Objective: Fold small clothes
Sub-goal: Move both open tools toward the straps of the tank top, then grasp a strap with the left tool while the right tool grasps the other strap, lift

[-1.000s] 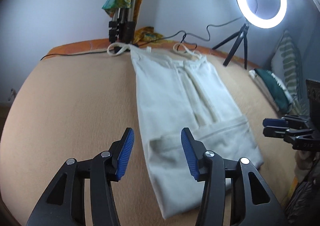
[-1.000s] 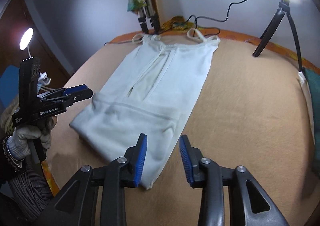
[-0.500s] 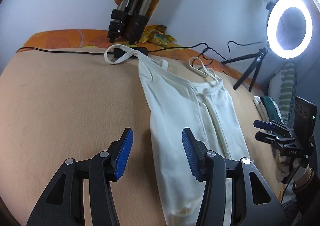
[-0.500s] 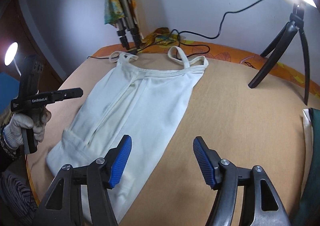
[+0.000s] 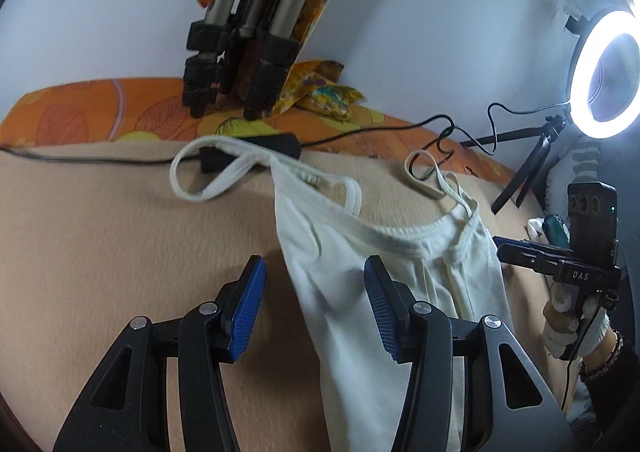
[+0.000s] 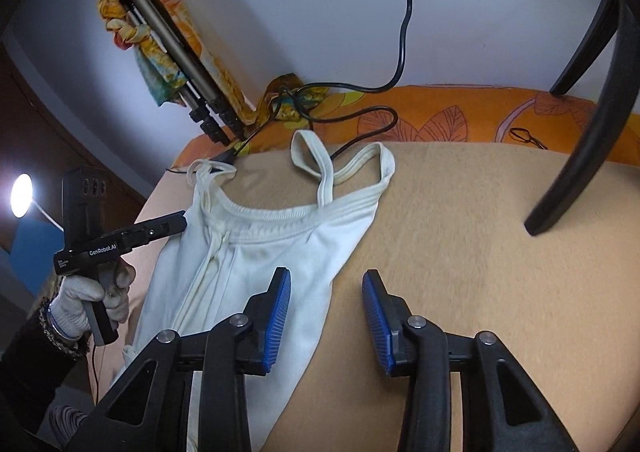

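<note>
- Both tongs hang over the top end of a white camisole (image 5: 384,276) that lies flat on a tan blanket (image 5: 120,252) spread over a bed.
- Left tongs (image 5: 314,312) stand apart and grip nothing; the camisole's left edge lies below the gap between the blue pads, and the pads do not press on it.
- Right tongs (image 6: 326,318) are closing, with only the camisole's right edge and bare blanket beneath the gap; nothing is pinched.
- Each pair of tongs is held by a hand in a light knitted glove; from the right wrist view the left hand (image 6: 90,300) shows at the blanket's edge, beside the garment.
- The camisole's shoulder straps (image 6: 320,168) loop loosely toward the wall, one lying over a black cable (image 5: 360,134).
- An orange patterned sheet (image 6: 460,112) shows past the blanket's far edge.
- A folded tripod (image 5: 240,52) draped with a colourful cloth leans against the wall behind the straps.
- A lit ring light (image 5: 606,74) stands on a small black tripod at the bed's right side.
</note>
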The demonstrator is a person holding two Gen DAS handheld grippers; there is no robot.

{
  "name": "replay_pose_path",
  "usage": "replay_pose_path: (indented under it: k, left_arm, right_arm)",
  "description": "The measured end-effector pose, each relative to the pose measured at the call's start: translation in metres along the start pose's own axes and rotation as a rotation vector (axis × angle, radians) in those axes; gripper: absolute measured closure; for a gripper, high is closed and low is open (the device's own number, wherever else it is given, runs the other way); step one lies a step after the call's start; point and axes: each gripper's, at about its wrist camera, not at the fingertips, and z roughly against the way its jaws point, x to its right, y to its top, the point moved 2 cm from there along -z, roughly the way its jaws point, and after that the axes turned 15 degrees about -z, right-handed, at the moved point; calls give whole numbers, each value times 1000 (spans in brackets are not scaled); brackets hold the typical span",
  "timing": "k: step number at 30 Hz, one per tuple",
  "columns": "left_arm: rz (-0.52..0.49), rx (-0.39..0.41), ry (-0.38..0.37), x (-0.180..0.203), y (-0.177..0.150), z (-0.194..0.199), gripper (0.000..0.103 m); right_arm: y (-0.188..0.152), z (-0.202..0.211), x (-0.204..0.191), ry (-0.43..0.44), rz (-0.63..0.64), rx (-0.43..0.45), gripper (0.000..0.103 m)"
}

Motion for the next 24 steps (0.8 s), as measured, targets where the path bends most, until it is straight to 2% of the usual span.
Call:
replay_pose_path:
  k: [9,11,14,16,18,24]
  left_arm:
    - [-30,5,16,0,18,-17,56]
    - [-42,-1,27,1,20,-20,75]
    - [-38,-14,-2,0,20,-25,95]
    - [-23,-9,-20,-2,21,-25,98]
    - [-18,-4,-26,-2,21,-22,99]
    - [-6,58,-58,4,25,5,100]
  right_arm:
    - [19,-20,-6,4,-9,3,63]
    - [21,-24,-9,-8,3,5,65]
    - [23,-30,-12,-22,14,-3,83]
    - [24,-31,-14,-29,15,0,95]
    - [26,-28,-17,-21,12,12,98]
    - [24,0,-39,5,63,57,99]
